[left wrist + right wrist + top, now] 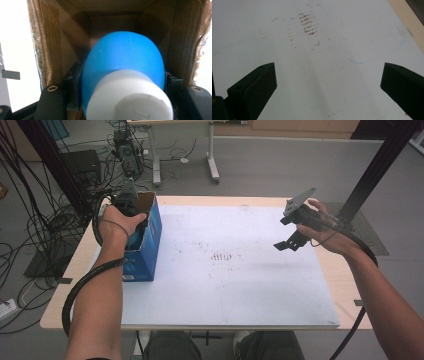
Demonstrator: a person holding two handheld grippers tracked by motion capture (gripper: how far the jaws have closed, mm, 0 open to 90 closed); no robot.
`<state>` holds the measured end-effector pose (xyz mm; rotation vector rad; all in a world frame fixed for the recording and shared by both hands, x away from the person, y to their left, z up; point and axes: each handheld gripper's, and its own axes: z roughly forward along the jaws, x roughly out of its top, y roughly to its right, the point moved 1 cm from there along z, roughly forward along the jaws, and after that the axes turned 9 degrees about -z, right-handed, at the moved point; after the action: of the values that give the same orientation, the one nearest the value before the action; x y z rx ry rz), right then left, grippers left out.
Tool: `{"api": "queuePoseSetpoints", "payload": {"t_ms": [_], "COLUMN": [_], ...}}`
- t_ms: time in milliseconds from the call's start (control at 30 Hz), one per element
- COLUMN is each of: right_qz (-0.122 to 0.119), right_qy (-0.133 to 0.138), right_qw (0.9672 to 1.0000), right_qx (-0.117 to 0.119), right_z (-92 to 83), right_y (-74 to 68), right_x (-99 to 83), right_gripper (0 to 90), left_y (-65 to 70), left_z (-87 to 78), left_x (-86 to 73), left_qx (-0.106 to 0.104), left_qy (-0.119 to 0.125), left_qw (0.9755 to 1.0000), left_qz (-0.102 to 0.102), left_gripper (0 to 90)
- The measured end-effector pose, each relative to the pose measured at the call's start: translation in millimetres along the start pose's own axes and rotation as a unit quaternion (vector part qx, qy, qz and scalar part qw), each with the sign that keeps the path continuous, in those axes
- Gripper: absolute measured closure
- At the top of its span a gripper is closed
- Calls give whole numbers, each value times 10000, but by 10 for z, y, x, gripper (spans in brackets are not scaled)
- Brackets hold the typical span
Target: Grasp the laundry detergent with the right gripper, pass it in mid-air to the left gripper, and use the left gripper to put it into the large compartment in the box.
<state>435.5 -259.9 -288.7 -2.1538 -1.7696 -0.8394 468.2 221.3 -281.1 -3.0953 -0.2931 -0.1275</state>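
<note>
L gripper [120, 100] is clamped on a blue bottle w/ white cap [125, 75], nose-first inside the open cardboard box [150, 237] at the board's left edge, so the bottle sits within the box mouth, brown walls close on both sides. To do this well I'd keep the bottle centred btwn those walls, push straight along the box axis and only let go once it rests on the box, since the flaps could snag the jaws. R gripper [290, 242] hangs wide open and empty, well right of the box over the bare white board [240, 285], plenty of room there.
</note>
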Motion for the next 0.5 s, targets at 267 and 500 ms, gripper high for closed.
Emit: {"api": "queuePoseSetpoints", "payload": {"t_ms": [267,500], "right_qz": [-11,-5], "right_qy": [12,12], "right_qw": [10000,10000], "right_qx": [2,21], "right_z": [-2,16], "right_y": [-2,-8], "right_x": [3,-8], "right_gripper": [3,3], "left_y": [4,4], "left_z": [0,-2], "left_x": [-1,-1], "left_qx": [6,19], "left_qy": [3,9], "left_qw": [10000,10000], "left_qz": [2,8], "left_gripper": [360,355]}}
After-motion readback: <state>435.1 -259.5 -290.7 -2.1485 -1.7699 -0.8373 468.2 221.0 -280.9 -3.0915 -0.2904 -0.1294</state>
